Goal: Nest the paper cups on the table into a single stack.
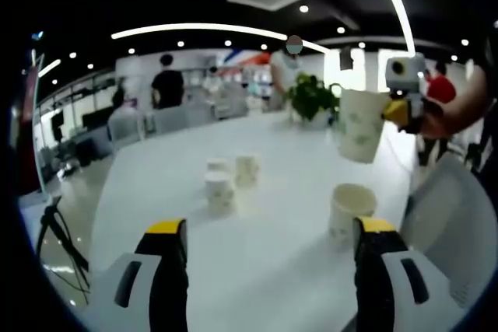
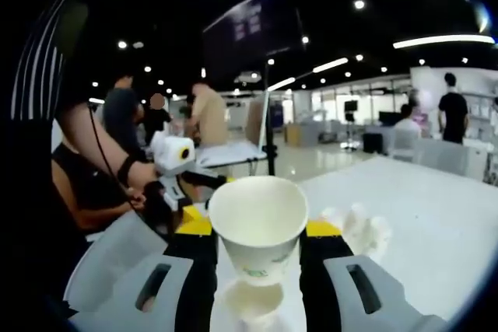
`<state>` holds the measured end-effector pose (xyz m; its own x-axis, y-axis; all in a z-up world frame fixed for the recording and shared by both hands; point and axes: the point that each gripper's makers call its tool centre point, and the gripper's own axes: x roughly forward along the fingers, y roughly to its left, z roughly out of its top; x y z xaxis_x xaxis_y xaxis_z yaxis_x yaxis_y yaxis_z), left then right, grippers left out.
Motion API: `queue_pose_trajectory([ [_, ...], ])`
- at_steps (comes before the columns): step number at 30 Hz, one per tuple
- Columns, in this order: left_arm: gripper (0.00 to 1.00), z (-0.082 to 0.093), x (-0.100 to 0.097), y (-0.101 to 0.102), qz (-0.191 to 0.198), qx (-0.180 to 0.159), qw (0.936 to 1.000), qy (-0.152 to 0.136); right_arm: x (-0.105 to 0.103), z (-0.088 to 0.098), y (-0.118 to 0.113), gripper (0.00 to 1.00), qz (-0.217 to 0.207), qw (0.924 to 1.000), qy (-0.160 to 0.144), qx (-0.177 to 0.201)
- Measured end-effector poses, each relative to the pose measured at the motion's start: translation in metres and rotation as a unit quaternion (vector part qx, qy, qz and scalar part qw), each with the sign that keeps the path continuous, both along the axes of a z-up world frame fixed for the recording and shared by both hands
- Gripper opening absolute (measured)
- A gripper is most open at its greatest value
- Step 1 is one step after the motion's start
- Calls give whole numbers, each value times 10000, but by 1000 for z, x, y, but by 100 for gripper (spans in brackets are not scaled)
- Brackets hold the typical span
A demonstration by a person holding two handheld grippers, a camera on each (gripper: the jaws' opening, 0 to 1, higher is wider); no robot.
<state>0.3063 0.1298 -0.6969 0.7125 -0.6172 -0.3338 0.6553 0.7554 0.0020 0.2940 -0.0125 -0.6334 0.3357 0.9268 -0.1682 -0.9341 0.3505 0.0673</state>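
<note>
While clamped between right hand-held gripper (image 2: 259, 248) jaws, paper cup (image 2: 259, 223) upright.

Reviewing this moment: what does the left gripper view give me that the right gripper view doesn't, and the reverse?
Left gripper view adds: a potted plant at the far end of the white table, and the left gripper with its jaws open, nothing between them.
Right gripper view adds: a dark screen on a stand, and the inside of the held paper cup, which looks empty.
Shared: the right gripper shut on that cup, the lone cup standing below it, the cup cluster, and the table.
</note>
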Motion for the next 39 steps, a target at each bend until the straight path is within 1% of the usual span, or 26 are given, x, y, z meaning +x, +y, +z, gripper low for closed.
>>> queue_pose_trajectory([
  [10,85,-4,0,0,-9,5,10000,55,-6,-14,2,37,60,9999,128,-84],
  [20,84,-6,2,-3,-39,-11,10000,68,-7,-31,3,37,117,9994,246,-217],
  [30,84,-9,4,0,-41,-2,9999,104,-8,-47,7,37,141,9988,381,-287],
  [34,83,-11,4,1,-28,-13,9999,143,-8,-52,9,37,172,9985,398,-325],
  [37,83,-13,4,1,-47,-8,9998,168,-9,-60,9,38,205,9981,376,-445],
  [38,83,-13,5,1,-53,8,9998,169,-9,-62,8,38,198,9980,323,-515],
  [39,83,-13,6,1,-60,18,9998,168,-8,-64,8,38,188,9980,331,-501],
])
